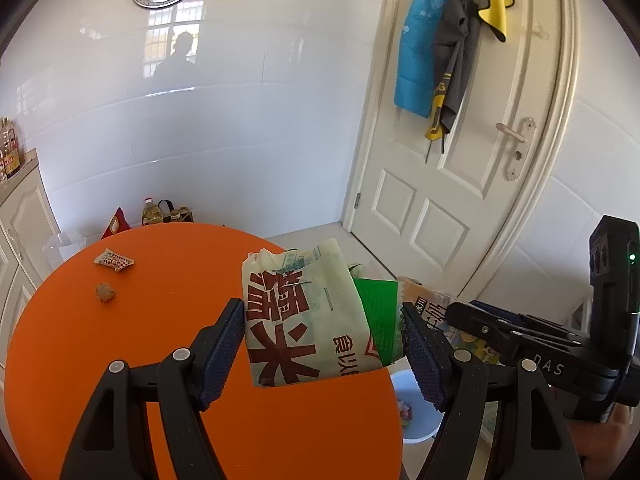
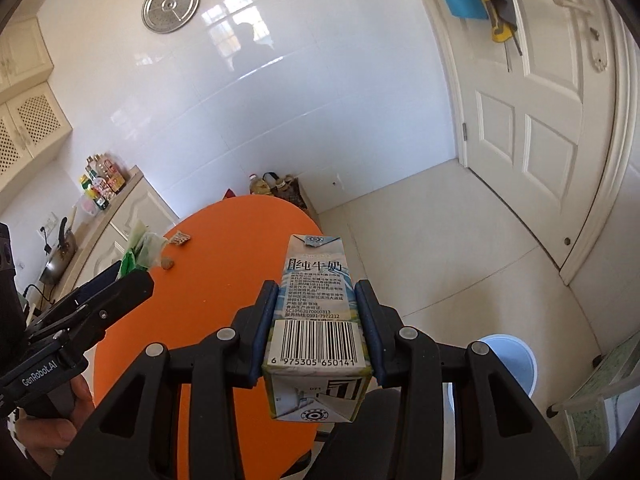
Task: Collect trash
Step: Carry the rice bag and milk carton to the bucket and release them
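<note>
My left gripper (image 1: 322,312) is shut on a pale green bag with red characters (image 1: 304,320), with a green wrapper (image 1: 380,320) pressed beside it. They hang over the right side of the round orange table (image 1: 160,360). My right gripper (image 2: 316,292) is shut on a white-and-blue milk carton (image 2: 316,320), barcode side up, held past the table's edge. A light blue bin (image 2: 508,364) stands on the floor below; its rim (image 1: 416,408) shows under the left gripper too. A crumpled wrapper (image 1: 114,260) and a small brown lump (image 1: 105,293) lie on the table's far left.
A white door (image 1: 460,200) with hanging cloths stands at the right. Oil bottles and a bag (image 1: 164,212) sit on the floor by the tiled wall. White cabinets (image 2: 132,208) line the left side. A seat with a green cushion (image 2: 600,392) stands near the bin.
</note>
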A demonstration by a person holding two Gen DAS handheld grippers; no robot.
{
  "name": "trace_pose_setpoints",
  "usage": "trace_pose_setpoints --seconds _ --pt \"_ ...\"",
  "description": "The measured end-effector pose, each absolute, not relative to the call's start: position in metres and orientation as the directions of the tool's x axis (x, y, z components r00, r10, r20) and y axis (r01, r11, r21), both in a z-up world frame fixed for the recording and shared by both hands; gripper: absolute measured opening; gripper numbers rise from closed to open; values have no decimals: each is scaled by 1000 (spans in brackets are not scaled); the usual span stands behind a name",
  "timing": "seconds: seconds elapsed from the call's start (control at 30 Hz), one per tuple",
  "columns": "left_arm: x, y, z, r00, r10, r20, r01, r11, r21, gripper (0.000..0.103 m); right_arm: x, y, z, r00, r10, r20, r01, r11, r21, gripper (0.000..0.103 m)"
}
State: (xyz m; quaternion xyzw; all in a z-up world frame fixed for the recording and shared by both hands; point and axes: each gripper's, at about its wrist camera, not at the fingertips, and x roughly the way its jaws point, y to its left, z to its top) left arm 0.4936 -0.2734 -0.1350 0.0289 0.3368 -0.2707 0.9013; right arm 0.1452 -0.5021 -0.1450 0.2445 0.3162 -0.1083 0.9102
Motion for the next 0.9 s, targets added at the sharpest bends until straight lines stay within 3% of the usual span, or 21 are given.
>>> trace_pose_setpoints --seconds 0.3,0.5,0.9 --pt "495 -360 -135 516 -550 -656 637 759 -135 71 81 -562 -149 755 -175 -631 493 787 372 40" --pt "491 -435 -163 346 -609 -714 739 646 -192 71 29 -626 -183 668 -273 -693 641 684 348 40" --pt "519 -544 -255 83 -504 -860 781 569 -258 71 3 -706 -283 545 -223 -808 762 535 366 40"
